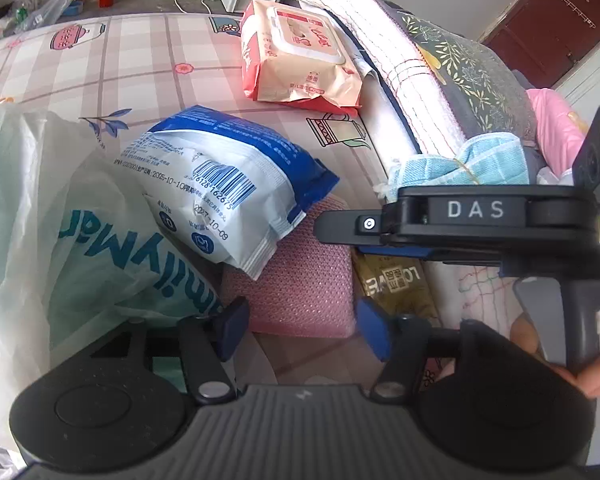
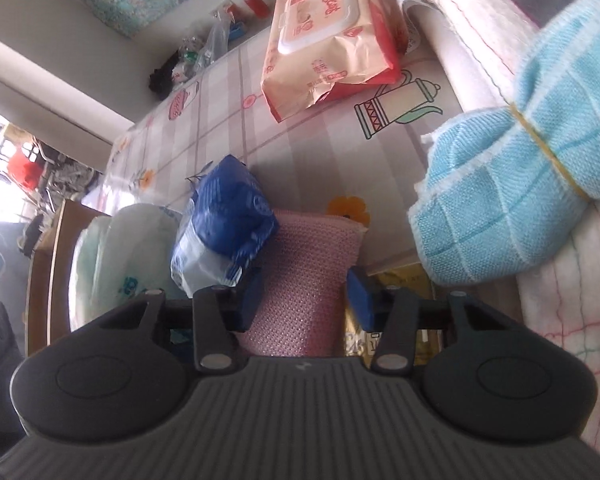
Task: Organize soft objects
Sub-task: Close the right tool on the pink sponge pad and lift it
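Observation:
A pink knitted pad lies on the checked bed sheet, its far left corner under a blue-and-white wipes pack. My left gripper is open, its blue pads straddling the pad's near end. My right gripper reaches in from the right. In the right wrist view the right gripper has both pads against the sides of the pink pad, shut on it. The blue pack leans on the pad's left.
A white plastic bag lies left. An orange wipes pack sits farther back. A light blue towel bundle rests on folded blankets at right. A gold packet lies beside the pink pad.

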Demonstrator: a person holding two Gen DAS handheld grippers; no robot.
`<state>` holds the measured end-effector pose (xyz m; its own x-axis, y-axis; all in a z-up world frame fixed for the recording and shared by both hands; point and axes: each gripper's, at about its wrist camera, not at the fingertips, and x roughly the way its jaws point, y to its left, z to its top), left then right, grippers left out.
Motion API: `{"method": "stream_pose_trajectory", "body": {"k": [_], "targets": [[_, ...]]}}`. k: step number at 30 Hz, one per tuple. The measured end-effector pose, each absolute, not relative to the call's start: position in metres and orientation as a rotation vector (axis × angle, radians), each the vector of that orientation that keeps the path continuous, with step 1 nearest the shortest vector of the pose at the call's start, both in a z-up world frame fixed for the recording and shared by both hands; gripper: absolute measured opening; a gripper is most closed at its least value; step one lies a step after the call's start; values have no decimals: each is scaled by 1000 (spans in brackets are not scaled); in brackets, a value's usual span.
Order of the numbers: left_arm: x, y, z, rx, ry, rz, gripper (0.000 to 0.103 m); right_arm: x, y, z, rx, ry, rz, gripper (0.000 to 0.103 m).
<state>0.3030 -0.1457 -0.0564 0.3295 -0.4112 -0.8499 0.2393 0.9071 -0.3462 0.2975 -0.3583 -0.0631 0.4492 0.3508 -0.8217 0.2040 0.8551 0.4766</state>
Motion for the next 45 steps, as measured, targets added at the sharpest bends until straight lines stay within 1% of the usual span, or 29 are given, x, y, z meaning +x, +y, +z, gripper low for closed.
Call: {"method": "stream_pose_trajectory", "body": {"k": [2, 5, 12, 13, 14, 15, 20, 22, 23, 25, 26, 28, 30, 33, 35, 36, 38, 40, 42, 44, 45], "targets": [[305, -150, -58, -142, 1149, -426, 70, 301, -356, -63, 547, 1128, 87, 45], [304, -158, -58, -81, 1124, -423, 74, 308, -357, -60, 540, 1135, 69, 45], [298, -168, -58, 31, 1096, -438, 77, 328, -361, -72, 506, 1189, 34, 47], [297, -170, -59, 45, 1096, -438, 77, 331, -362, -75, 509, 1201, 42, 48], [297, -171, -60, 58, 1096, -437, 77, 332, -364, -78, 523, 1208, 50, 53], [296, -173, -61, 68, 1095, -436, 77, 333, -366, -80, 541, 1210, 58, 54], [296, -176, -62, 75, 1092, -435, 77, 335, -367, -82, 588, 1217, 93, 59], [297, -175, -63, 68, 1091, -442, 77, 333, -369, -82, 609, 1205, 101, 60], [297, -174, -63, 64, 1089, -444, 77, 331, -371, -83, 620, 1196, 103, 60], [297, -174, -63, 65, 1084, -445, 77, 328, -372, -83, 619, 1172, 101, 55], [296, -174, -63, 72, 1081, -443, 76, 326, -370, -82, 596, 1161, 95, 48], [295, -175, -63, 83, 1077, -442, 76, 320, -367, -78, 572, 1126, 90, 43], [294, -175, -62, 93, 1072, -441, 74, 314, -366, -70, 554, 1088, 88, 35], [291, -174, -61, 103, 1064, -440, 72, 305, -363, -54, 521, 1033, 101, 29], [291, -175, -59, 112, 1058, -437, 70, 301, -360, -47, 509, 1016, 110, 27], [290, -175, -59, 116, 1055, -428, 69, 299, -359, -45, 510, 1012, 115, 27], [291, -175, -60, 124, 1053, -397, 57, 296, -358, -42, 516, 1009, 112, 26], [292, -175, -61, 138, 1055, -363, 49, 295, -360, -45, 547, 1010, 101, 27], [293, -172, -59, 125, 1058, -360, 47, 294, -363, -49, 612, 1010, 90, 29], [294, -170, -57, 111, 1063, -357, 41, 291, -367, -54, 671, 1006, 77, 30], [295, -168, -57, 102, 1067, -356, 39, 291, -368, -55, 690, 1009, 73, 32]]}}
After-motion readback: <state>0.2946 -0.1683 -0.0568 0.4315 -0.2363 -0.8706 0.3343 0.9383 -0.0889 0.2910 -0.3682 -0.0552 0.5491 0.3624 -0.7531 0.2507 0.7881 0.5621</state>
